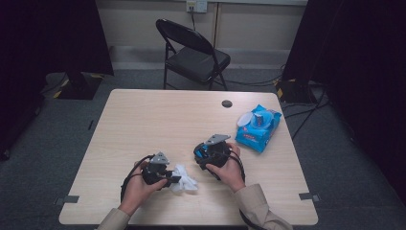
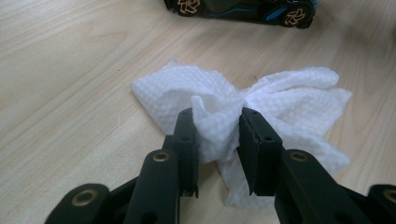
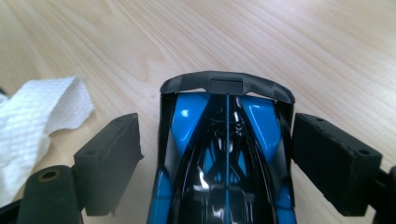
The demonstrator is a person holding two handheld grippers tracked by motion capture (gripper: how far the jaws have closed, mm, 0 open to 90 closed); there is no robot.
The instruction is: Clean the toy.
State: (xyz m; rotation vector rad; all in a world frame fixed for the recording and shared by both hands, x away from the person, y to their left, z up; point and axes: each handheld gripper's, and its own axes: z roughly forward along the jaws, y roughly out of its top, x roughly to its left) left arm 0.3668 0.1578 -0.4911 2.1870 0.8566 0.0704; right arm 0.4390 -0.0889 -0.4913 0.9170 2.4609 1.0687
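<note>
A person's two sleeved forearms are entering from the table's near edge, each hand wrapped around a black gripper. At about 7 o'clock on the table, the left hand (image 1: 136, 187) is angling the left gripper (image 1: 173, 180) toward 3 o'clock, low over the wood; its jaws are clenching a crumpled white wipe (image 2: 233, 105), whose bunched middle is pinched between the pads while its loose corners are spreading flat on the table. At about 5 o'clock, just beside the wipe, the right hand (image 1: 230, 168) is cupping the right gripper (image 1: 200, 155), pointing it toward 9 o'clock. Its jaws are standing released on either side of a blue and black toy car (image 3: 226, 154); the left pad is showing clear wood between itself and the car's flank, while the right pad is sitting very close to the car's edge, and contact there cannot be told. The car is resting on the table (image 1: 143, 120), nose away from that gripper.

The surface is pale wood grain. A blue wipes packet (image 1: 258, 127) with its lid flipped up is lying at 2 o'clock, and a small dark round disc (image 1: 227, 103) is sitting at 1 o'clock. Beyond the far edge, a black folding chair (image 1: 194, 55) is standing on grey carpet, with dark curtains hanging at both sides and cables trailing across the floor (image 1: 325, 201) at right.
</note>
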